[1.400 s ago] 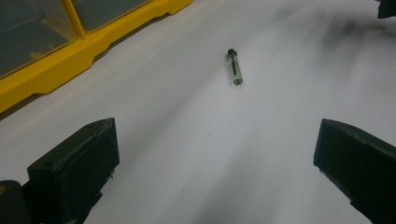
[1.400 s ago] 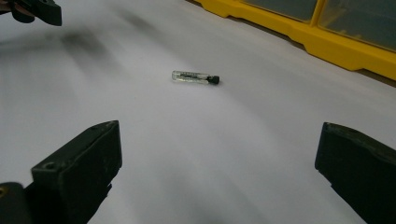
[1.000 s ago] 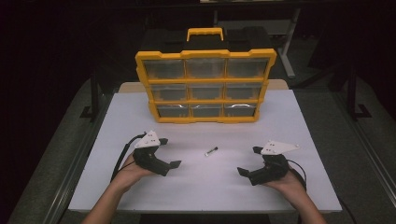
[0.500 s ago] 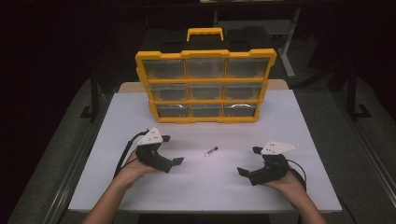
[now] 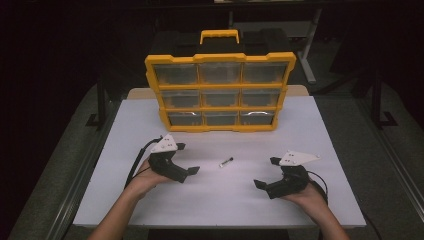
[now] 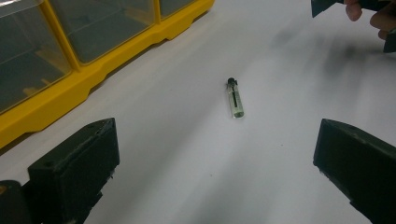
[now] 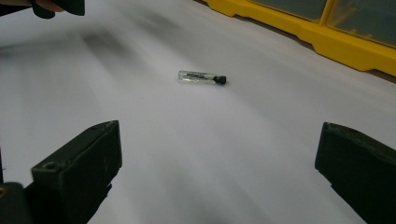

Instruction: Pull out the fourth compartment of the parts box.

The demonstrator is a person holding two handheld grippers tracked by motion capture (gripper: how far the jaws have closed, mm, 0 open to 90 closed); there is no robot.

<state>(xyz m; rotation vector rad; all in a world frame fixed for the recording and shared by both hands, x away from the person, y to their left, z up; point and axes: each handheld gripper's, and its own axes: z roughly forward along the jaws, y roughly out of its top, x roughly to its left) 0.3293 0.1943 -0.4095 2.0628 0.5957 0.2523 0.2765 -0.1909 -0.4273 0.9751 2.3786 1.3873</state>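
Clear glossy glass-like vial (image 6: 236, 99) with black cap, lying on matt, smooth white table (image 5: 300, 130). Glossy yellow plastic organizer (image 5: 220, 92) with clear, faintly reflective drawer fronts. Matt black plastic on left gripper (image 5: 189, 160) and right gripper (image 5: 266, 173).

a white table (image 5: 320, 135) carries a yellow drawer organizer (image 5: 220, 92) at its far edge and a small clear vial (image 5: 226, 162) lying mid-table.

Left tongs (image 5: 189, 159) and right tongs (image 5: 266, 172) low, jaws wide apart, angled toward each other.
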